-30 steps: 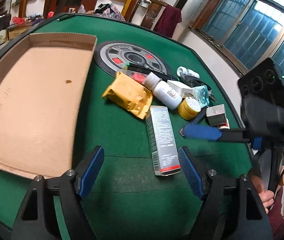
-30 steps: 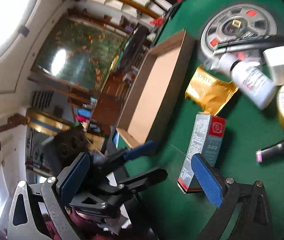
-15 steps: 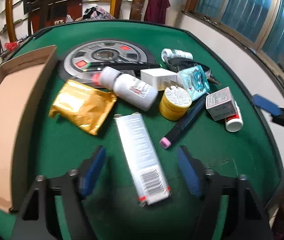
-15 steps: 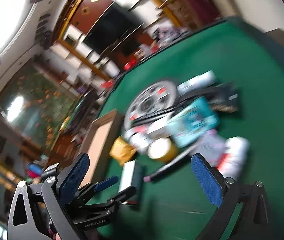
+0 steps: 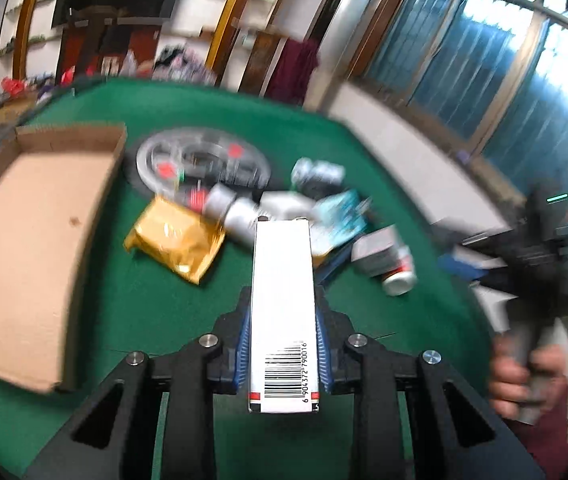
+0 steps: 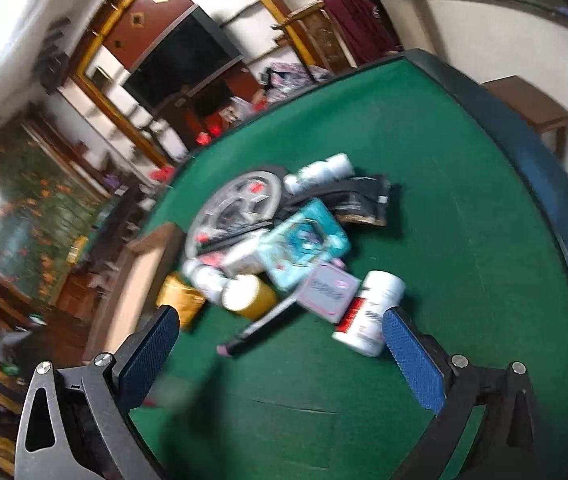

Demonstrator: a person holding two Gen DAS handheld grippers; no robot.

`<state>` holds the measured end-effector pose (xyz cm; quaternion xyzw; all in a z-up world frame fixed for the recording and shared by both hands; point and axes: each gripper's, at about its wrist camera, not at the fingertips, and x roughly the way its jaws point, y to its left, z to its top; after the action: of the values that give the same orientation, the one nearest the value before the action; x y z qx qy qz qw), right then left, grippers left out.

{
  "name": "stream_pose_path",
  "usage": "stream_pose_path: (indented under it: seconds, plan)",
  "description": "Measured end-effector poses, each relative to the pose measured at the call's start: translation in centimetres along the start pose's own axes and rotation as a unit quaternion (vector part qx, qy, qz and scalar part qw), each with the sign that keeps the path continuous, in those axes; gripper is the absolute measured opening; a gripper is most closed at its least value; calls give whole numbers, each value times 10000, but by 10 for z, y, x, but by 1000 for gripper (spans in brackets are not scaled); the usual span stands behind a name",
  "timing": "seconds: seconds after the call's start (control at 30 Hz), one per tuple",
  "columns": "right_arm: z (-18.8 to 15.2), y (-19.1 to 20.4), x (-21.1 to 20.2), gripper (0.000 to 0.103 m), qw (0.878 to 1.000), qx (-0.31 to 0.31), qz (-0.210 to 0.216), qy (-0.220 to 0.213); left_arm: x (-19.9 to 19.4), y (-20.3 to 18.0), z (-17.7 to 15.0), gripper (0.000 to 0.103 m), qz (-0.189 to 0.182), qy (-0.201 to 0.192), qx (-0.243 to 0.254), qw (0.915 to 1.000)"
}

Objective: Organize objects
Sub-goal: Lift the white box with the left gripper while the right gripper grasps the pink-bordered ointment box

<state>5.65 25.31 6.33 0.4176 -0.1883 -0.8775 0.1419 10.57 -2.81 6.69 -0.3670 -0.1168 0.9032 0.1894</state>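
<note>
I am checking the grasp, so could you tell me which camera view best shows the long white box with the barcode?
The left wrist view shows it best: the long white box fills the centre, clamped between the left gripper fingers, barcode readable. The right wrist view shows only the open right gripper over the clutter; the box cannot be made out there.

Barcode up on the near end of the long white box (image 5: 282,300), digits alongside reading 6 904372 790016, plus red and black bars at the very edge. Clamped between the blue pads of the left gripper (image 5: 282,354). On the right-wrist side, red label with smeared print on the white bottle (image 6: 368,312), unreadable. Pink box (image 6: 326,291) beside it carrying dark lettering, too blurred to make out. Nothing else legible.
</note>
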Motion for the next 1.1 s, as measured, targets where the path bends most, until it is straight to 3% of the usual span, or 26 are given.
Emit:
stream_pose_path:
  seconds: [0.17,0.3,0.43,0.6,0.67,0.7,0.93,1.1]
  plan:
    - [-3,8,21,101,9984,-265,-498,82,-50,0,-4,26,-170,-471,42,9987]
    - [1,24,35,88,9969,-542,-563,117,-59,10,-12,26,-203,-487,-87,9986]
    - [5,35,52,87,9872,-1156,-1093,145,-61,16,-16,26,-135,-456,-104,9988]
    - [-2,36,66,83,9762,-1702,-1296,350,-57,26,-19,26,-82,-409,-113,9991]
    - [-3,35,68,66,9756,-1711,-1318,404,-54,28,-19,26,-87,-362,-169,9992]
    - [-3,34,71,52,9758,-1698,-1297,470,-52,29,-20,26,-89,-338,-188,9992]
    - [-9,43,67,51,9711,-1900,-1384,414,-51,30,-21,26,-36,-304,-217,9993]
    - [-2,52,20,51,9846,-1508,-889,25,-77,30,-20,26,-241,-486,-358,9979]
